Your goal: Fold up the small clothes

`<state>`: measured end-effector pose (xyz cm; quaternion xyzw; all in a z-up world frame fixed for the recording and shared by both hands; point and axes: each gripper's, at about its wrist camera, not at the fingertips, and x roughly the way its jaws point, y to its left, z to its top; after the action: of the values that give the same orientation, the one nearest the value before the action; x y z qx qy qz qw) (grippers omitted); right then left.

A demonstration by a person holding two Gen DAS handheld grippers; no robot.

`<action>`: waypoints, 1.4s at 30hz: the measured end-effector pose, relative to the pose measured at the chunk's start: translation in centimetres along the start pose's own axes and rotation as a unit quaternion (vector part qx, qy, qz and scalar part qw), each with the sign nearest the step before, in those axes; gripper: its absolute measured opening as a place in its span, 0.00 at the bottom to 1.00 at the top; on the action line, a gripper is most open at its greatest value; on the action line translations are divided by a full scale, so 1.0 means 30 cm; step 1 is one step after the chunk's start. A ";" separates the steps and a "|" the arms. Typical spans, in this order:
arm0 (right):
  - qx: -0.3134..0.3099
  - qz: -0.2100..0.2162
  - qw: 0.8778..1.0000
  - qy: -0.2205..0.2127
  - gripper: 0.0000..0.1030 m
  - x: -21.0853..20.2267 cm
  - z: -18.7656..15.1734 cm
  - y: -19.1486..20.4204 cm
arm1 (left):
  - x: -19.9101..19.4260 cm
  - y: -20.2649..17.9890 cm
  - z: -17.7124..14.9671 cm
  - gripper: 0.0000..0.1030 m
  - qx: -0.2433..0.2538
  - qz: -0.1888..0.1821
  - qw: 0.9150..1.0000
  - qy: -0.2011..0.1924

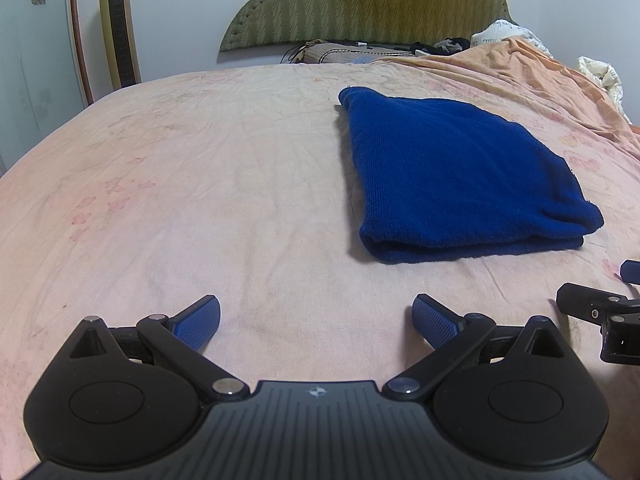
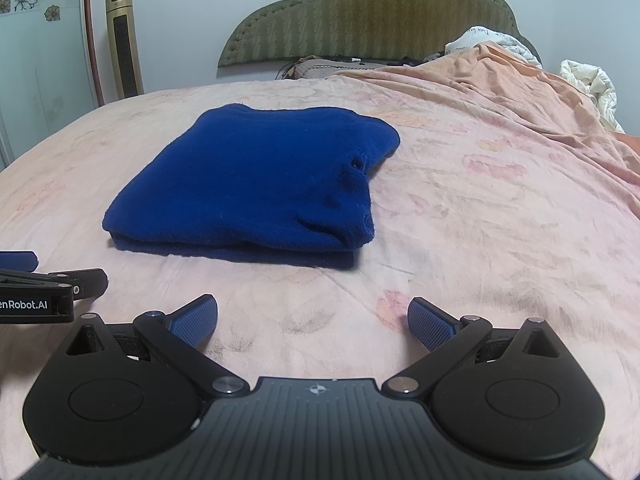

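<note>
The blue knit garment [image 1: 460,172] lies folded flat on the pink bed sheet [image 1: 200,180], at one o'clock from my left gripper [image 1: 316,322] and eleven o'clock from my right gripper [image 2: 312,320]. Both have fingers spread wide, holding nothing.

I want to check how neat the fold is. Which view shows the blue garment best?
The right wrist view: the blue garment lies near the centre, with its stacked front edge and puckered right corner visible. The left wrist view shows it off to the right, more obliquely, with only its smooth top and front edge.
</note>
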<state>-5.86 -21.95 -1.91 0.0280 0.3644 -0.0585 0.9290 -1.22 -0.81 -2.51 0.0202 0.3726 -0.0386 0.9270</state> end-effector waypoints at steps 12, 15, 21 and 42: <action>0.000 0.000 1.000 0.000 1.00 0.000 -0.001 0.001 | 0.002 -0.002 -0.002 1.00 0.001 0.000 1.000 0.000; 0.000 0.000 1.000 0.000 1.00 0.000 0.000 -0.001 | 0.001 -0.001 -0.002 1.00 0.001 0.000 1.000 0.000; -0.001 0.001 1.000 -0.002 1.00 -0.001 -0.001 -0.001 | -0.002 -0.002 -0.004 1.00 -0.002 -0.001 1.000 -0.001; 0.004 0.007 1.000 0.004 1.00 0.002 0.010 0.004 | -0.005 0.001 -0.003 1.00 -0.003 -0.007 1.000 0.002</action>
<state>-5.58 -21.86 -1.73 0.0341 0.3674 -0.0535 0.9279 -1.40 -0.77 -2.48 0.0145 0.3743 -0.0438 0.9261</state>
